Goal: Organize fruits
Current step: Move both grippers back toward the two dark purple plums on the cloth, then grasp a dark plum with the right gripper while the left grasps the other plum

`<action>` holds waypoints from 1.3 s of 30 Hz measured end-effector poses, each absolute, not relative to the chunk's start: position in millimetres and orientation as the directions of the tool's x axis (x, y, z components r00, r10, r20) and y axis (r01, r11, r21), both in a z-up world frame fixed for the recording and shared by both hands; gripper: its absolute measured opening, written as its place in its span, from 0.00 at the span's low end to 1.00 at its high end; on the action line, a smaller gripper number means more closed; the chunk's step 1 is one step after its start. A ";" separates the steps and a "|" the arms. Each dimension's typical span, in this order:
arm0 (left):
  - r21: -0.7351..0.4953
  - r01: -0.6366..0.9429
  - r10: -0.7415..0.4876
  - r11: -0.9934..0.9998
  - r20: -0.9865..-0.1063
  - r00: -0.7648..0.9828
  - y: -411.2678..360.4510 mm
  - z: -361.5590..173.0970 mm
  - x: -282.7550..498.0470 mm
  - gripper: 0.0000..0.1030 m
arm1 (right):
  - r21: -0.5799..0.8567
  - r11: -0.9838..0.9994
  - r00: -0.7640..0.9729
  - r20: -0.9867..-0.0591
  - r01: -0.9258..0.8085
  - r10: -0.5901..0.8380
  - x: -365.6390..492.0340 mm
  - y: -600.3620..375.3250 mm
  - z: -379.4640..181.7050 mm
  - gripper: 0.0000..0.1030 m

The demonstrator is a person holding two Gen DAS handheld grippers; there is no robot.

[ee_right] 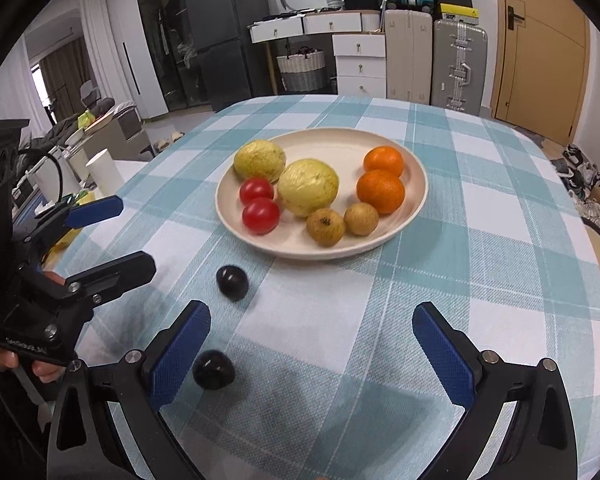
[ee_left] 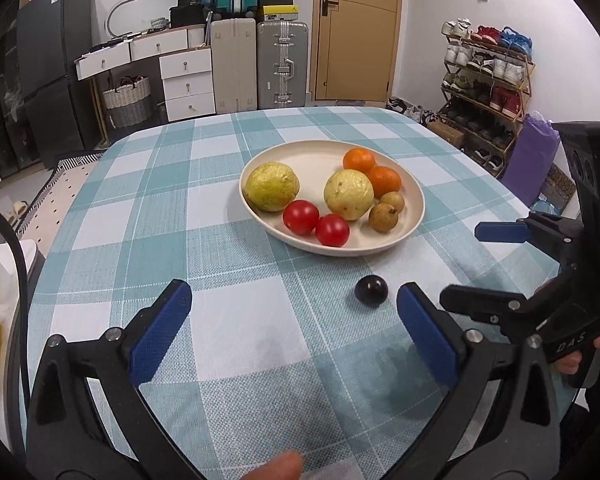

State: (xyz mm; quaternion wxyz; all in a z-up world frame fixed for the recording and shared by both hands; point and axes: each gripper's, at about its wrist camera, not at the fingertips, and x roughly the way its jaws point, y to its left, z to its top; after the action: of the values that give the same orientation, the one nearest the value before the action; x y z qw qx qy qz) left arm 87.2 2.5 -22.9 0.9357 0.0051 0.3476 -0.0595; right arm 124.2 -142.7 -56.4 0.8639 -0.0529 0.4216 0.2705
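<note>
A cream plate [ee_left: 414, 196] [ee_right: 418, 176] on the checked tablecloth holds two yellow-green guavas [ee_left: 273, 186], two oranges [ee_left: 383, 179], two red tomatoes [ee_left: 332, 230] and two small brown fruits [ee_left: 383, 217]. One dark grape [ee_left: 371, 289] [ee_right: 232, 282] lies on the cloth in front of the plate. A second dark grape [ee_right: 213, 369] lies nearer, beside my right gripper's left finger. My left gripper [ee_left: 294, 336] is open and empty, the grape by its right fingertip. My right gripper [ee_right: 312, 352] is open and empty; it also shows in the left wrist view [ee_left: 488, 266].
The table [ee_left: 148, 240] has a rounded edge with floor beyond. Suitcases [ee_left: 282, 64], white drawers [ee_left: 186, 84] and a shoe rack [ee_left: 488, 80] stand behind. A white cylinder [ee_right: 104, 172] stands left of the table.
</note>
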 end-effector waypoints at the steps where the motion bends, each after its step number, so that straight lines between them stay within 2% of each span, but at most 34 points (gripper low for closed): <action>1: -0.029 0.116 -0.107 0.993 -0.654 0.749 2.0 -24.1 86.1 0.99 | 0.144 0.842 0.481 -0.765 -0.521 0.428 122.2 -141.4 -59.0 1.00; 14: -0.046 0.125 -0.123 0.991 -0.678 0.725 -3.3 -34.7 89.9 0.99 | 0.195 0.781 0.395 -0.776 -0.593 0.493 102.9 -128.5 -74.7 0.97; 18: -0.056 0.126 -0.130 0.990 -0.684 0.718 -3.2 -36.8 91.4 0.99 | 0.194 0.761 0.379 -0.775 -0.620 0.507 97.9 -125.1 -75.0 0.80; 21: -0.059 0.124 -0.130 0.991 -0.685 0.717 -3.3 -37.4 92.2 0.99 | 0.206 0.746 0.368 -0.768 -0.634 0.525 95.5 -124.9 -74.3 0.74; 25: -0.056 0.128 -0.131 0.990 -0.689 0.713 -3.9 -38.1 93.1 0.99 | 0.217 0.731 0.359 -0.760 -0.646 0.542 93.3 -126.1 -74.0 0.59; 30: -0.054 0.122 -0.125 0.991 -0.693 0.710 -4.5 -39.1 95.0 0.99 | 0.217 0.716 0.356 -0.751 -0.664 0.557 88.0 -125.6 -71.2 0.56; 32: -0.055 0.124 -0.128 0.991 -0.693 0.709 -5.0 -39.0 95.3 0.99 | 0.219 0.707 0.346 -0.751 -0.673 0.562 85.8 -123.9 -71.1 0.53; 34: -0.052 0.124 -0.125 0.991 -0.692 0.711 -5.9 -38.7 95.6 0.99 | 0.214 0.701 0.338 -0.757 -0.680 0.559 84.2 -121.3 -71.7 0.45; 39: -0.052 0.124 -0.125 0.991 -0.693 0.710 -6.7 -38.6 96.5 0.99 | 0.202 0.697 0.333 -0.765 -0.688 0.551 83.2 -118.5 -72.9 0.39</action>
State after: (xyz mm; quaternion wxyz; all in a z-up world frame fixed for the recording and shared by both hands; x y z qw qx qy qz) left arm 96.5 -6.7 -38.6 0.9245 -0.0006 0.3750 -0.0675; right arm 83.2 -118.5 -72.9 0.8127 -0.0789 0.4335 0.3813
